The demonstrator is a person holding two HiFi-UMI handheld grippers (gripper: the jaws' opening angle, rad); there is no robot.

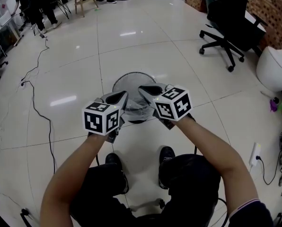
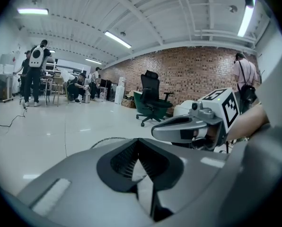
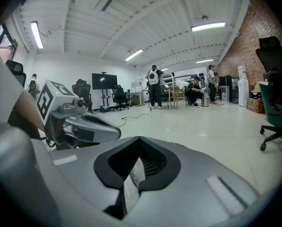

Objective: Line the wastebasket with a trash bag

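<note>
Opening step, apparently: left gripper [image 1: 118,98] and right gripper [image 1: 148,91] pinched the trash bag [image 1: 136,109] above the wastebasket [image 1: 124,75]; spreading its mouth seemed next.

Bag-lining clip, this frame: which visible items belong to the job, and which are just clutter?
Job:
- wastebasket, on the floor under both grippers
- trash bag, film pinched in both
- left gripper, shut on the bag
- right gripper, shut on the bag

Clutter:
- office chair
- floor cable
- power strip

Left gripper [image 1: 123,97], right gripper [image 1: 144,91], side by side, jaws closed
</note>
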